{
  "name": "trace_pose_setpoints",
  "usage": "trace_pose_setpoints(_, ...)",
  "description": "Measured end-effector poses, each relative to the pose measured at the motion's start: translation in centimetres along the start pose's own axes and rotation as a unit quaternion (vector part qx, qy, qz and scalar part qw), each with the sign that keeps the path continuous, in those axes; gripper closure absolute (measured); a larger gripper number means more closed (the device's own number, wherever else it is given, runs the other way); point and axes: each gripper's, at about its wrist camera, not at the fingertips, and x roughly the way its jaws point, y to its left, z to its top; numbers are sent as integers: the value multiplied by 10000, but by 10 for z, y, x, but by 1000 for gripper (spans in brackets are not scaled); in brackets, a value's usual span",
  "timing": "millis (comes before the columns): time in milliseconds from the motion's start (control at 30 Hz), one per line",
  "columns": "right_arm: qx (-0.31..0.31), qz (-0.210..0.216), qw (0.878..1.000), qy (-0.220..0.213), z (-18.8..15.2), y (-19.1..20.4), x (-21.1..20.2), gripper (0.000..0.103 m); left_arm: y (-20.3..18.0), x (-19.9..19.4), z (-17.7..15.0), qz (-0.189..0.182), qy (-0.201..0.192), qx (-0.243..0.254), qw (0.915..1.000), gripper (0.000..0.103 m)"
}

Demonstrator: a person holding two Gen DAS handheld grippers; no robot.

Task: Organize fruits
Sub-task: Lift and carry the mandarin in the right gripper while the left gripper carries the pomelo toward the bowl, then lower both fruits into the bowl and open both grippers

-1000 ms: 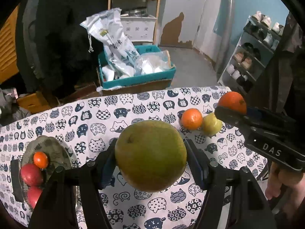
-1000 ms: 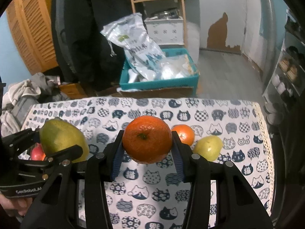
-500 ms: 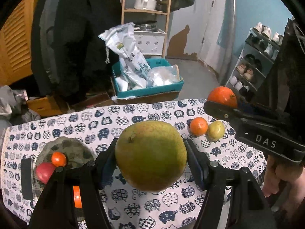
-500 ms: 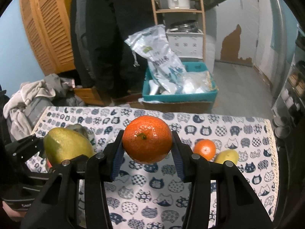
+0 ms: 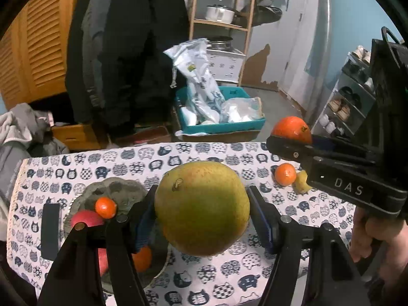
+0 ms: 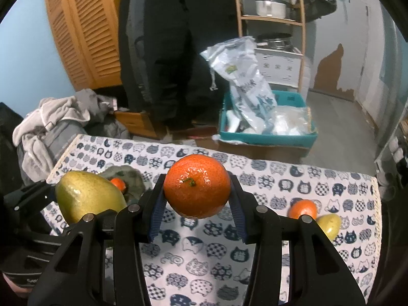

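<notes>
My left gripper (image 5: 201,211) is shut on a big green pear (image 5: 202,207), held above the cat-print tablecloth. My right gripper (image 6: 196,191) is shut on a large orange (image 6: 196,186); the orange (image 5: 292,127) also shows at the right of the left wrist view. The pear (image 6: 88,200) appears at the left of the right wrist view. A grey plate (image 5: 122,191) at the table's left holds a small orange (image 5: 105,207), a red apple (image 5: 86,218) and more fruit partly hidden by my fingers. Another small orange (image 5: 285,174) and a yellow-green fruit (image 5: 302,181) lie at the table's right.
A black flat object (image 5: 50,230) lies left of the plate. Past the far table edge stand a teal crate (image 5: 221,123) with plastic bags, a wooden shelf (image 5: 221,23), hanging dark coats and a clothes pile (image 6: 51,127). A shoe rack (image 5: 349,102) is at the right.
Both grippers rose and drew back from the table with their fruit, shifting left; the plate now sits just under the left gripper, and more of the room shows above the table.
</notes>
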Motion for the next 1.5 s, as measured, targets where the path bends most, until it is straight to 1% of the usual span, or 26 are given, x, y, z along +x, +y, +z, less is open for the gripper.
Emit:
trace_pose_setpoints(200,-99,125,9999,40,6,22,12,57,29,2,-6,137,92,-259,9995,34)
trace_pose_setpoints(433,-206,256,9994,140,11,46,30,57,56,0,-9,317,76,-419,9986,34)
trace_pose_setpoints(567,-248,353,9988,237,13,59,43,57,72,4,-12,417,132,-539,9976,34)
trace_pose_setpoints(800,-352,513,9968,505,11,82,73,57,101,20,-24,568,382,-765,9947,34)
trace_pose_setpoints(1000,-332,660,9941,788,4,92,100,57,120,38,-36,610,648,-968,9913,34)
trace_pose_setpoints(1100,-232,791,9920,960,0,94,113,57,127,48,-42,630,778,-1052,9894,34)
trace_pose_setpoints(1233,-227,855,9897,1125,-6,98,127,57,135,61,-50,704,976,-1134,9862,34)
trace_pose_setpoints(1500,-281,955,9847,1433,-16,111,152,57,142,73,-59,772,1172,-1185,9830,34)
